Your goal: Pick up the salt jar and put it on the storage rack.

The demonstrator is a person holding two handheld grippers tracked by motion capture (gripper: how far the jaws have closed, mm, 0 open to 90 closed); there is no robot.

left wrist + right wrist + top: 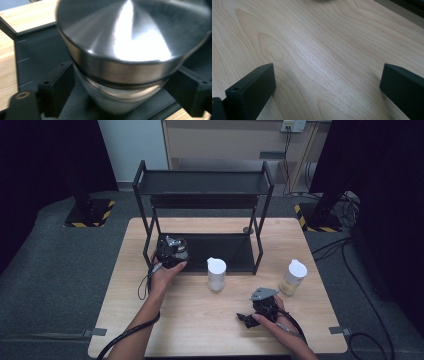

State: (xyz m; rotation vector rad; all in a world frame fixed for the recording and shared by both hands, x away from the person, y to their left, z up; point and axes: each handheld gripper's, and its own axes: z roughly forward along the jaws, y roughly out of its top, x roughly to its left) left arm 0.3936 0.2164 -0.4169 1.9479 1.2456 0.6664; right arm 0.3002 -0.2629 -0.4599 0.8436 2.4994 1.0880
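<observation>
Steel-lidded jar [130,62] standing on the black rack's [200,215] lower shelf, left of centre in the high view, between the left gripper's [171,251] jaws (pads look slightly off the glass, blurred). Right gripper [248,318] spread wide over bare table [317,50], lower right. Two white-capped bottles [216,274] [293,277] standing between.

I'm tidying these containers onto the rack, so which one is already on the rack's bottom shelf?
The metal-lidded jar between the left tool's jaws stands on the rack's bottom shelf. The white-capped bottle and the yellowish-filled bottle stand on the table.
</observation>
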